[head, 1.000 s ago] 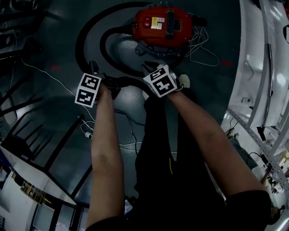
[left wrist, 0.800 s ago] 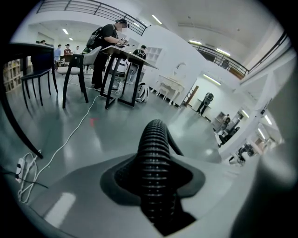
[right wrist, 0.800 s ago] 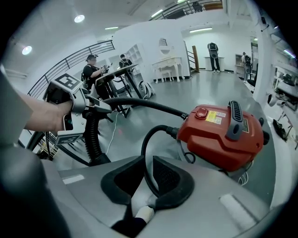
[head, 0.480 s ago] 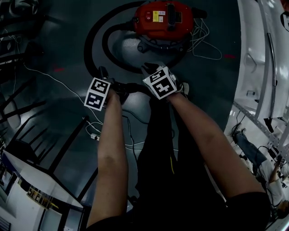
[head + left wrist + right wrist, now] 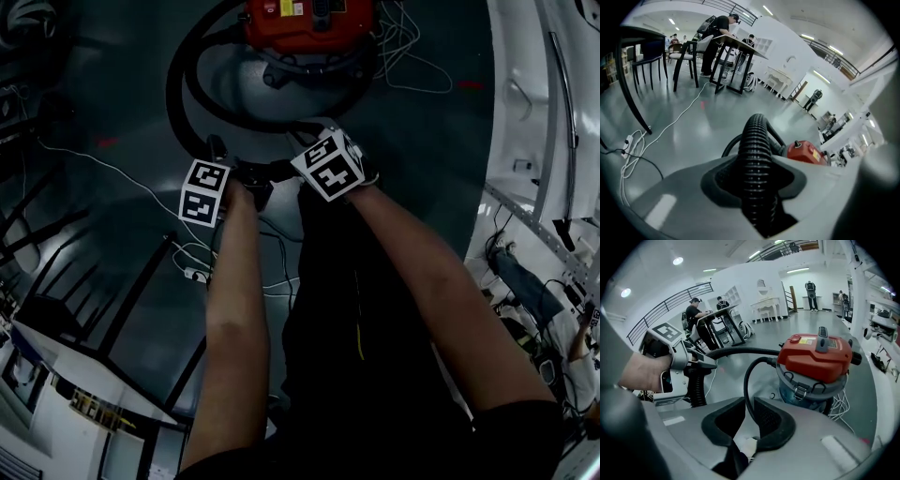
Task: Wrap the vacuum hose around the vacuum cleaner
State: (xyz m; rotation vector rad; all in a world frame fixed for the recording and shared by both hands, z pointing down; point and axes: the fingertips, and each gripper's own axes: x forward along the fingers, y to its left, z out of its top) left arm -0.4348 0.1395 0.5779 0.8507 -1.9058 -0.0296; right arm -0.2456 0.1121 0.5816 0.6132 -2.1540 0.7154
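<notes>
The red vacuum cleaner [image 5: 309, 23] stands on the grey floor at the top of the head view, and also shows as the vacuum cleaner [image 5: 815, 357] in the right gripper view. Its black ribbed hose [image 5: 178, 94] loops round the left side and comes down to my left gripper [image 5: 220, 155], which is shut on the hose [image 5: 757, 159]. Just right of it, my right gripper [image 5: 305, 141] is shut on a thin black line [image 5: 749, 380], hose or cord I cannot tell, that curves up to the vacuum's side. The left gripper [image 5: 701, 366] also shows in the right gripper view.
White cables [image 5: 412, 56] lie on the floor right of the vacuum. A white cord with a power strip [image 5: 192, 272] trails at the left, near dark table legs [image 5: 141, 291]. White benches [image 5: 544, 141] line the right side. People sit at a table [image 5: 726, 47] far off.
Both grippers have moved toward the vacuum with their holds unchanged, the left one closing in on the right. The vacuum now sits higher in the head view.
</notes>
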